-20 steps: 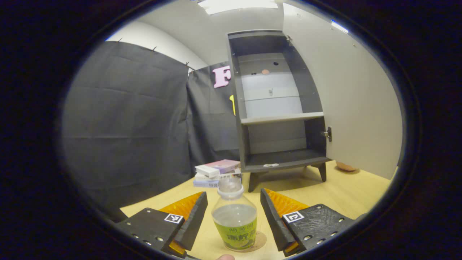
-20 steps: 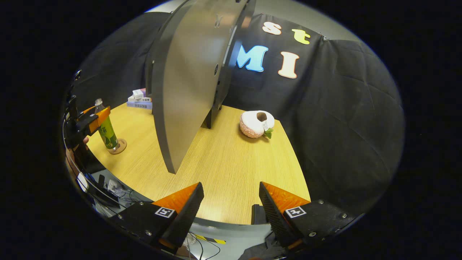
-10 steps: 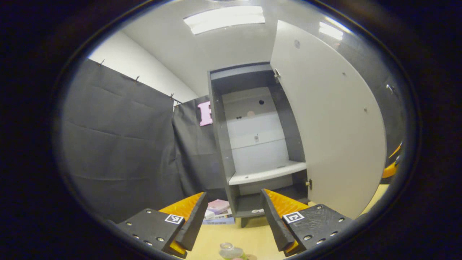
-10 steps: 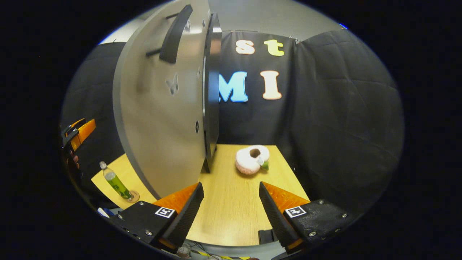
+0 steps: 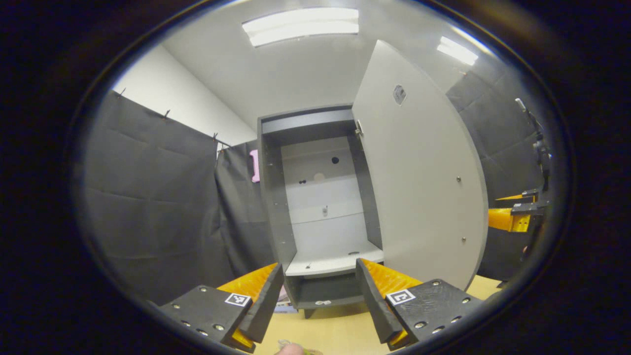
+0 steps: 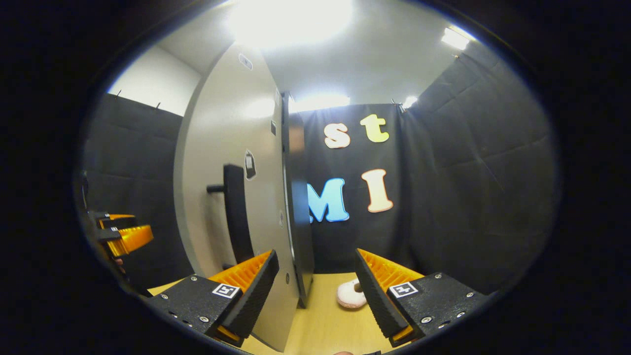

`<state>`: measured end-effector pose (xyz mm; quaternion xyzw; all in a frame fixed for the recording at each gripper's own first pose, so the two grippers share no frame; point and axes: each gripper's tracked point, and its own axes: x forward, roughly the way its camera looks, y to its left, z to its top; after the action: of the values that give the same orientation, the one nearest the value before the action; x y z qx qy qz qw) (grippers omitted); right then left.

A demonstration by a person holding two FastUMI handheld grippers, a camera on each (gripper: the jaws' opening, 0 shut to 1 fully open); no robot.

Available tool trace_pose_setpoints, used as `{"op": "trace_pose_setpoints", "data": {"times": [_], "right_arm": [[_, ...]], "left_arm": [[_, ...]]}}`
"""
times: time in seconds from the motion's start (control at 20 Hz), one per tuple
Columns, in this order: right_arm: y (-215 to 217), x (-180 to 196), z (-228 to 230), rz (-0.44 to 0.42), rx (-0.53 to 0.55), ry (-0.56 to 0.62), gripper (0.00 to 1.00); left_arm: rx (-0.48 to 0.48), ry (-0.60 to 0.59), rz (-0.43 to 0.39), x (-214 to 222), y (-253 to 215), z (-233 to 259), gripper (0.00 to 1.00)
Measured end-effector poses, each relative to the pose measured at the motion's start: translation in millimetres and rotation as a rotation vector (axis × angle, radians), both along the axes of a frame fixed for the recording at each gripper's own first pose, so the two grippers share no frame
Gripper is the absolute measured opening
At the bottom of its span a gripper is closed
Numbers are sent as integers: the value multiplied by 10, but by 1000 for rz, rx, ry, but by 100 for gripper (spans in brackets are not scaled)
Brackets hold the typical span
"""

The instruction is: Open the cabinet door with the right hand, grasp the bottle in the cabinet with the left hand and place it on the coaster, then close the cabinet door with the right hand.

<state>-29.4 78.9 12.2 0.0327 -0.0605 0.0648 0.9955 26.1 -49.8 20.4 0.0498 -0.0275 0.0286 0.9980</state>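
- Left gripper [image 5: 319,298] has its fingers spread wide with nothing between them; it is raised and faces the open cabinet [image 5: 315,207].
- Right gripper [image 6: 315,296] is likewise wide open and holds nothing; it shows as well at the right edge of the left gripper view, beyond the door's free edge.
- Cabinet door [image 5: 419,192] stands swung out to the right, its pale inner face toward the left gripper.
- Its dark bar handle [image 6: 235,217] sits on the outer face, just above the right gripper's left finger.
- Bottle: only a sliver of something shows at the bottom edge of the left gripper view, too little to tell.
- A pale plush toy [image 6: 351,295] lies on the wooden table [image 6: 325,320] beside the cabinet.
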Motion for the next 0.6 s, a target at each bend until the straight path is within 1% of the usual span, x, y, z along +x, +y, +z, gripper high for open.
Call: {"op": "trace_pose_setpoints", "data": {"times": [0.05,0.1,0.15,0.2,0.25,0.3,0.35,0.45,0.5,0.55,0.6], "right_arm": [[19,-34,20,4,-14,-10,94],[16,-47,23,-3,-28,-14,93],[31,-72,16,-7,-36,-16,89],[68,-58,15,-10,-39,-14,92],[104,-55,10,-10,-35,-6,93],[156,-52,-10,-1,-29,5,92],[230,-52,-19,13,-25,18,92],[453,-53,-4,48,-30,33,92],[575,-53,-10,63,-33,40,92],[704,-37,-1,77,-21,48,92],[843,-18,-11,94,0,58,92]], "left_arm": [[-16,12,-4,10,-11,-5,89],[-25,24,-13,27,-16,-19,89],[-26,36,-20,41,-2,-36,89],[-28,43,-25,59,20,-29,84],[-35,52,-24,90,42,-47,84],[-41,68,-13,123,110,-83,89],[-48,82,3,143,194,-112,80],[-76,97,11,174,397,-142,89],[-81,102,20,200,511,-175,89],[-84,106,26,233,622,-203,84],[-85,108,29,273,709,-217,89]]}}
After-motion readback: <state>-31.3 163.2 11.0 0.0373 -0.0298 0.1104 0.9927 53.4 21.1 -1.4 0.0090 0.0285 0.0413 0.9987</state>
